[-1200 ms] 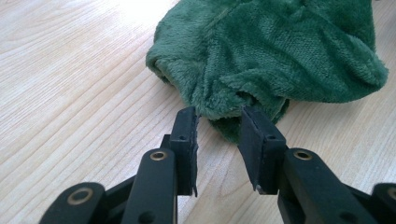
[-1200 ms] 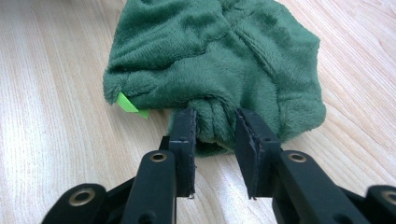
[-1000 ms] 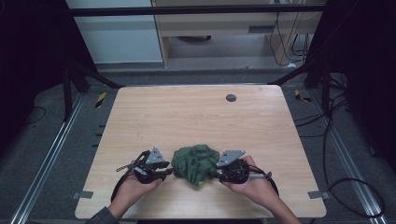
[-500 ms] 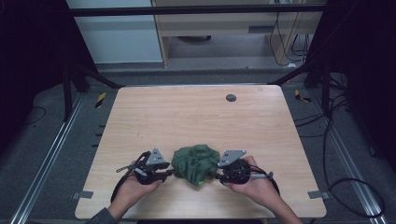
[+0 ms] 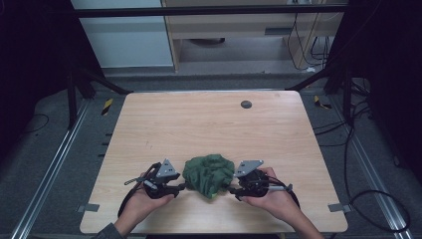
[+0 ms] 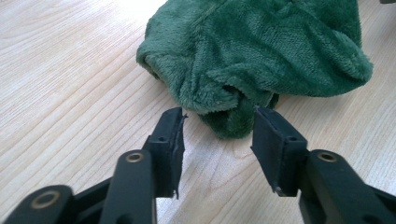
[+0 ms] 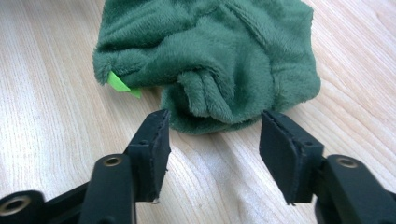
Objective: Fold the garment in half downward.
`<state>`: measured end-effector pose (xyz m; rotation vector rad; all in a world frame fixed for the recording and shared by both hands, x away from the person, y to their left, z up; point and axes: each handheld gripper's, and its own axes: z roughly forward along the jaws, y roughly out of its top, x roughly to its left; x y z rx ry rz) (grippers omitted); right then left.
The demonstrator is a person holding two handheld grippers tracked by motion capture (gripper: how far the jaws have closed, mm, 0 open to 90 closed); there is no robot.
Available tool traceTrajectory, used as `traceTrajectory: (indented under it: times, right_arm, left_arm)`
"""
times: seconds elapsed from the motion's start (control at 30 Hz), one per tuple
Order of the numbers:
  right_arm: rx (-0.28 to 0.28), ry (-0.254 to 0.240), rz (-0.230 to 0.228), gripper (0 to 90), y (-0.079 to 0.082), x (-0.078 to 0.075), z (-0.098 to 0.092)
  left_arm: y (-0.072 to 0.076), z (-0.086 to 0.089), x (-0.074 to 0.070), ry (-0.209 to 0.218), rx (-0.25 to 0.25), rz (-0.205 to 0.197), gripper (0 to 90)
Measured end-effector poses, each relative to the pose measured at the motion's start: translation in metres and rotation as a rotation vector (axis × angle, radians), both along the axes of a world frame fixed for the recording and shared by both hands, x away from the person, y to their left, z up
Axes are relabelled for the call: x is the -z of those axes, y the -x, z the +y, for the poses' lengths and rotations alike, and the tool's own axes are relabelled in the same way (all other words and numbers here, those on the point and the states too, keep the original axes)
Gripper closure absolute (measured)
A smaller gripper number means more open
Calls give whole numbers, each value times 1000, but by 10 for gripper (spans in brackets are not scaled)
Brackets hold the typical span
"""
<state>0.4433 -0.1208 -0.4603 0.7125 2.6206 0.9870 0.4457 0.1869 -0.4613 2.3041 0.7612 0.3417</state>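
Plush crumpled green cloth (image 5: 209, 174) on grainy wood table (image 5: 199, 124); left hand-held gripper (image 6: 218, 128) and right hand-held gripper (image 7: 214, 126) both gape.

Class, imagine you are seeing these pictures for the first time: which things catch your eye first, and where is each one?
A crumpled dark green plush cloth lies near the front edge of the light wooden table. The left claw and the right claw flank it, each held in a hand, both open with the cloth's folds just ahead of their jaws. A small bright green tag pokes out from the cloth's edge in the right gripper view.
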Motion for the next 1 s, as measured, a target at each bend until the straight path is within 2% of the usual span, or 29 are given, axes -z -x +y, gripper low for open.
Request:
traceTrajectory:
  times: [0.07, 0.17, 0.2, 0.23, 0.4, 0.7, 0.73, 1.0]
  right_arm:
    - [0, -2, 3, 417, 0, 0, 0]
    - [7, 5, 6, 382, 0, 0, -2]
    - [11, 8, 0, 368, 1, 0, -3]
    - [21, 9, -8, 331, 1, 0, -5]
    - [46, 2, -22, 277, 0, -3, -11]
    - [79, 1, -24, 206, -1, -4, -18]
    - [85, 1, -23, 174, -2, -4, -19]
    - [116, -1, -27, 109, -4, -4, -28]
  left_arm:
    - [0, 0, 0, -3, -2, 0, 511]
    - [1, 0, 0, -6, -6, 5, 446]
    - [1, 0, 0, -6, -12, 12, 446]
    - [1, 0, 0, -1, -24, 23, 388]
    - [1, -1, -1, -8, -34, 31, 317]
    - [1, 0, -2, -5, -41, 35, 247]
    - [1, 0, -1, 1, -49, 34, 231]
    - [-1, 6, -3, 0, -73, 32, 168]
